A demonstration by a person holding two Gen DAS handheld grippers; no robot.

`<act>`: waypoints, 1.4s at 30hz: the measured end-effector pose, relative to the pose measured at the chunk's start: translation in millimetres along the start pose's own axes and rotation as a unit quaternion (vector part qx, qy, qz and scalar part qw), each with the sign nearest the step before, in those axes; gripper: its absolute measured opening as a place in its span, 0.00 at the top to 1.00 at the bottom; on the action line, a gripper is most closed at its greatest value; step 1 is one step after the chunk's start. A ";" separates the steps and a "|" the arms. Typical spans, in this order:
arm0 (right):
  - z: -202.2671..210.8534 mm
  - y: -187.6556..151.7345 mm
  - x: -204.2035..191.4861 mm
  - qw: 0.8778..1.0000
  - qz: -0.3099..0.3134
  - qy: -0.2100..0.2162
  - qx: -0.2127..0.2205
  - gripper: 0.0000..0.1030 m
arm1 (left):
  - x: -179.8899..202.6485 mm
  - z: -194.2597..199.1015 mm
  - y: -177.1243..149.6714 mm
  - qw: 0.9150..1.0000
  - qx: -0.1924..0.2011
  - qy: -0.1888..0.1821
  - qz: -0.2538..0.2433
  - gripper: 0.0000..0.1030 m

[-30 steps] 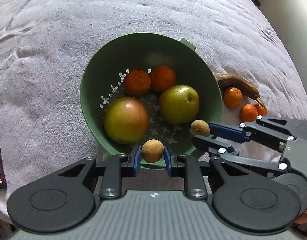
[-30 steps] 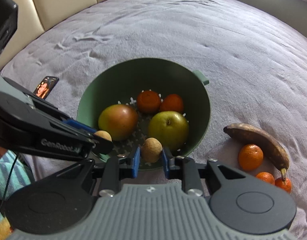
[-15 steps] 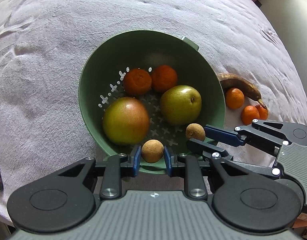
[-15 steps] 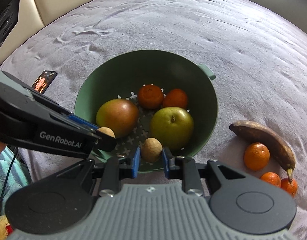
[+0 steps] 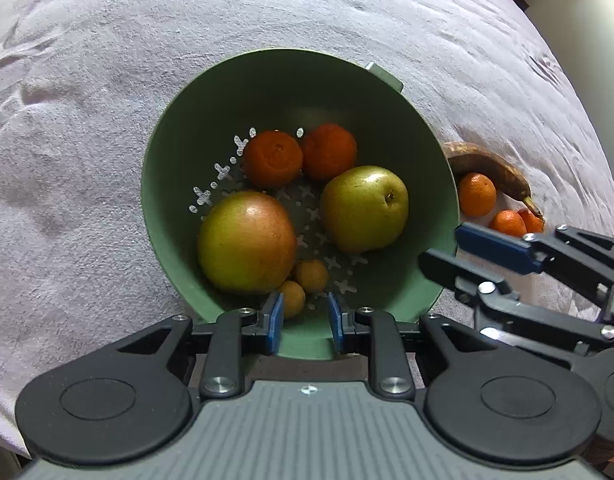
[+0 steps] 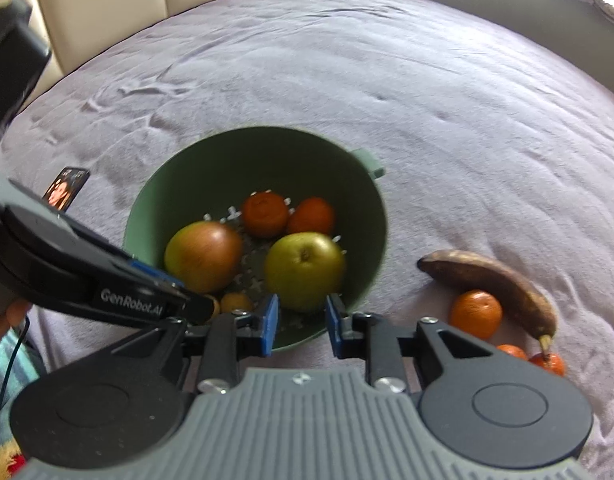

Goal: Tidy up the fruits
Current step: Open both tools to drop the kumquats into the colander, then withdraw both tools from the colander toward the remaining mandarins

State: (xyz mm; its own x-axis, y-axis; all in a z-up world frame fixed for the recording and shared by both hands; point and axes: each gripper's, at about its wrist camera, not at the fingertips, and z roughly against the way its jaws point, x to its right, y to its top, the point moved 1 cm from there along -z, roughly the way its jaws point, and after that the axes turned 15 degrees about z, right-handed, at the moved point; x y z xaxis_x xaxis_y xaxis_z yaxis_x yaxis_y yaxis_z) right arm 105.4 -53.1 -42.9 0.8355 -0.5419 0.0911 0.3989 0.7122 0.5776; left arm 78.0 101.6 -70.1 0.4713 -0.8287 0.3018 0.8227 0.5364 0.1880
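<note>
A green colander bowl on the grey bedspread holds two apples, two tangerines and two small brown fruits. It shows in the right wrist view too. My left gripper is open and empty over the bowl's near rim. My right gripper is open and empty, also at the near rim; in the left wrist view it reaches in from the right. A brown banana and three tangerines lie on the bedspread right of the bowl.
A phone lies on the bedspread left of the bowl. A beige padded headboard stands behind the bed. Wrinkled bedspread stretches beyond the bowl.
Both grippers have opened and let go of their small brown fruits, which now lie in the bowl beside the red-green apple. The right gripper has pulled back a little.
</note>
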 end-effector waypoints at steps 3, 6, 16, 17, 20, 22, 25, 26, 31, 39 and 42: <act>1.3 -0.9 4.6 1.000 -0.011 -0.006 0.002 0.75 | 1.5 -2.6 0.3 1.000 -0.003 -0.002 -0.001 0.73; 1.2 -1.5 7.5 1.000 -0.017 -0.009 0.004 0.75 | 3.0 -5.2 0.0 1.000 -0.004 0.000 -0.004 0.71; 4.8 -5.0 14.2 0.999 -0.033 -0.021 0.007 0.71 | 8.8 -1.7 -1.0 1.000 0.008 0.000 -0.009 0.38; 6.1 -5.4 14.6 0.999 -0.035 -0.023 0.009 0.70 | 9.0 -0.8 -0.9 1.000 0.009 0.001 -0.007 0.38; 10.5 -7.1 18.3 0.998 -0.044 -0.032 0.012 0.68 | 10.7 4.2 -0.5 1.000 0.020 0.000 -0.003 0.38; 15.1 -9.1 21.5 0.998 -0.053 -0.043 0.015 0.61 | 13.4 9.5 -0.4 1.000 0.030 -0.003 -0.005 0.38; 22.3 -13.3 27.6 0.995 -0.069 -0.064 0.019 0.53 | 19.7 17.3 -1.1 0.999 0.050 -0.009 -0.009 0.38; 24.1 -15.1 30.6 0.994 -0.077 -0.070 0.019 0.51 | 22.4 19.9 -1.5 0.998 0.057 -0.011 -0.012 0.38; 32.2 -28.9 48.9 0.988 -0.125 -0.086 0.017 0.47 | 40.3 33.1 -5.6 0.995 0.091 -0.032 -0.028 0.38; 46.9 -54.4 66.3 0.979 -0.165 -0.117 0.014 0.40 | 77.5 37.4 -18.9 0.989 0.117 -0.049 -0.072 0.36; 52.4 -67.2 72.8 0.975 -0.177 -0.131 0.011 0.40 | 91.7 38.2 -26.4 0.986 0.132 -0.052 -0.092 0.36</act>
State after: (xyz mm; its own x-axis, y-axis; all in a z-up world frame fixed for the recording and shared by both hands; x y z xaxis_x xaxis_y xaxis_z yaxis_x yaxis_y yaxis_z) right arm 119.6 -163.8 -32.6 0.5203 -0.8498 0.0842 0.6351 0.4510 0.6270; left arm 87.4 17.5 -11.7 0.2755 -0.9020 0.3323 0.7732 0.4134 0.4809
